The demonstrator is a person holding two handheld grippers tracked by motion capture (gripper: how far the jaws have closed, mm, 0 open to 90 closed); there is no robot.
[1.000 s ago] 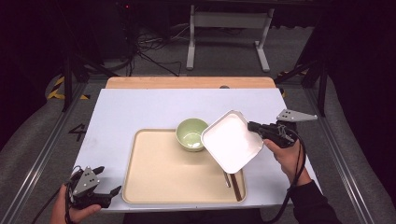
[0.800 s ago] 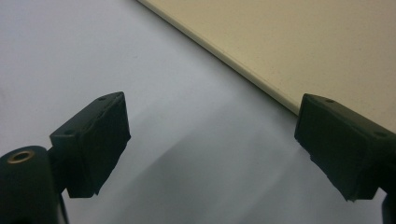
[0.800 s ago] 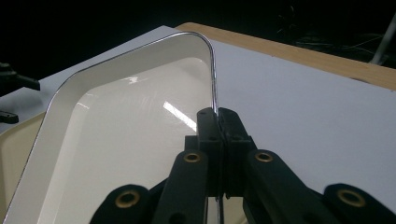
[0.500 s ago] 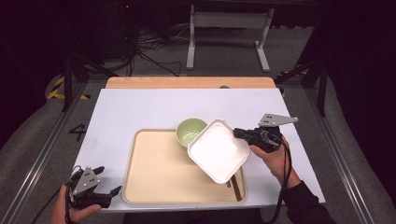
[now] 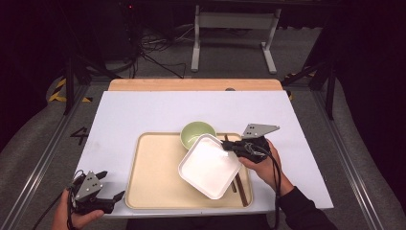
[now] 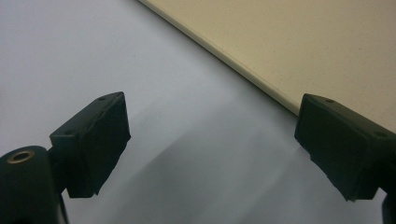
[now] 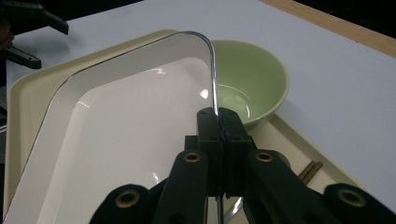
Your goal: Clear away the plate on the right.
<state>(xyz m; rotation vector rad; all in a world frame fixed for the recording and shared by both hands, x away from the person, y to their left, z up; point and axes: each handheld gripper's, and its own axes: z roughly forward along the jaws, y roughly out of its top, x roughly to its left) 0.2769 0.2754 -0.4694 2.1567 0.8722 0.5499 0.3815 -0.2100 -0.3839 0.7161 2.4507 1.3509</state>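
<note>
A white square dish (image 5: 210, 165) hangs tilted over the right half of the beige tray (image 5: 153, 177). My right gripper (image 5: 229, 146) is shut on the dish's right rim; in the right gripper view the jaws pinch the thin edge of the dish (image 7: 126, 135), with the right gripper (image 7: 218, 116) close to the green bowl (image 7: 247, 81). That green bowl (image 5: 197, 134) sits at the tray's far edge. Brown chopsticks (image 5: 239, 184) lie along the tray's right side, partly under the dish. My left gripper (image 5: 109, 191) rests open near the table's front left corner, its jaws (image 6: 210, 144) apart over bare table beside the tray (image 6: 299, 42).
The white table top (image 5: 143, 110) has a wooden strip (image 5: 191, 85) along its far edge. A metal frame stand (image 5: 234, 33) and cables sit on the floor beyond. Free room lies on the table left of and behind the tray.
My right gripper has carried the white dish leftward and lower, from beside the tray's right edge to over its right half. The left gripper stays put.
</note>
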